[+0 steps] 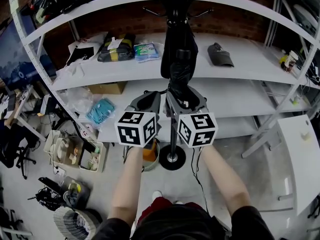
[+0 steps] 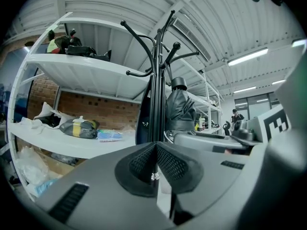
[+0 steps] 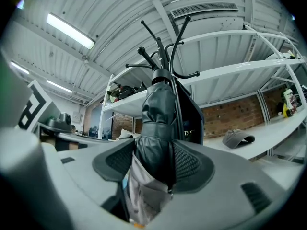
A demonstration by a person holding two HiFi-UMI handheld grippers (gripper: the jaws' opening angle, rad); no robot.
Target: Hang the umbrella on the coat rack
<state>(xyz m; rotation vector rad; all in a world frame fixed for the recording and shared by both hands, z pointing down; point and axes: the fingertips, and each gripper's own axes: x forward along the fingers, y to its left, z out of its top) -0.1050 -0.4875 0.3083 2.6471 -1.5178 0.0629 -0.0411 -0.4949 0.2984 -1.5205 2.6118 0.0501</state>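
Observation:
A folded black umbrella (image 1: 179,59) hangs upright against the black coat rack (image 1: 173,139), its top up among the hooks (image 3: 165,51). My right gripper (image 1: 183,98) is level around the umbrella's lower part. In the right gripper view the umbrella (image 3: 158,119) fills the gap of the right gripper (image 3: 154,163); the jaws are spread wide and the fabric only brushes the pads (image 3: 192,163). My left gripper (image 1: 148,100) sits just left of the pole, shut and empty. In the left gripper view the left gripper (image 2: 154,163) faces the coat rack (image 2: 154,95) and the umbrella (image 2: 180,111).
White metal shelving (image 1: 250,66) stands behind the rack, holding a dark bag (image 1: 116,48), a blue packet (image 1: 146,51) and a dark cap (image 1: 220,55). An orange-lined bin (image 1: 149,154) stands by the rack's round base (image 1: 172,160). Boxes and clutter (image 1: 75,154) crowd the floor at left; a white table (image 1: 302,154) is at right.

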